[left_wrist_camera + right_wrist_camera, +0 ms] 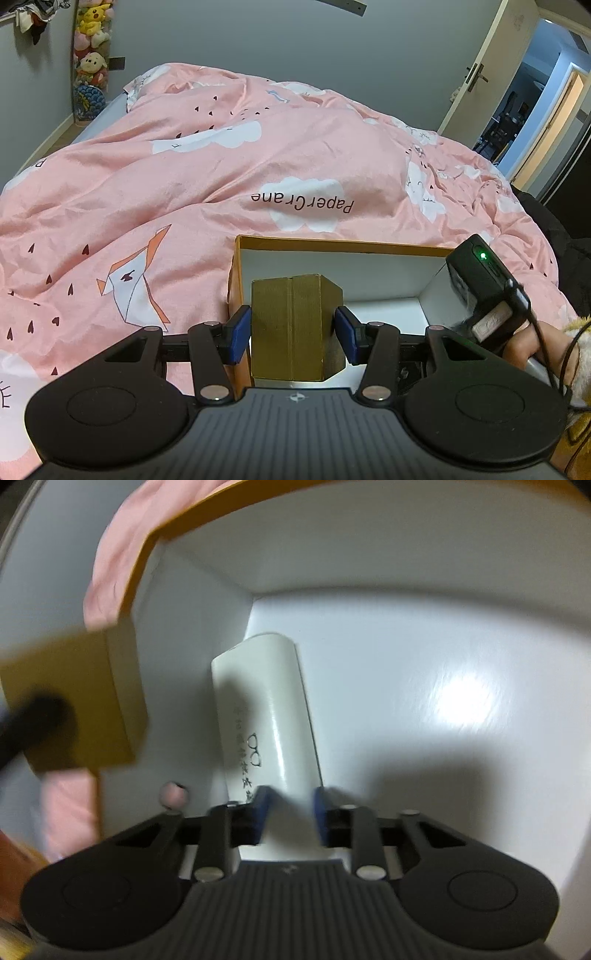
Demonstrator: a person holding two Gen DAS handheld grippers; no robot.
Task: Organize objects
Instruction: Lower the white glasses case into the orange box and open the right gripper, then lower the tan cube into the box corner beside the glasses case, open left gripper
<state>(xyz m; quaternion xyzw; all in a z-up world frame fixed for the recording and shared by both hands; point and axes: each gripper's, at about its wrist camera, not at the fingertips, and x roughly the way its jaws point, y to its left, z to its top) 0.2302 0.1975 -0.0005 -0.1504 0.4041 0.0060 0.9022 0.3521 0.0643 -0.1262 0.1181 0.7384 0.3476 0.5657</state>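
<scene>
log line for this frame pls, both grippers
left gripper: shut on brown carton, over orange box | right gripper: shut on white glasses case, inside box

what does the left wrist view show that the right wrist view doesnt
Only the left wrist view: the left hand-held gripper closed on the brown cardboard box, most of the pink duvet, plush toys, an open door.

Only the right wrist view: the right hand-held gripper closed on a white glasses case inside the box.

Both: the orange-rimmed white storage box and the brown cardboard box.
</scene>
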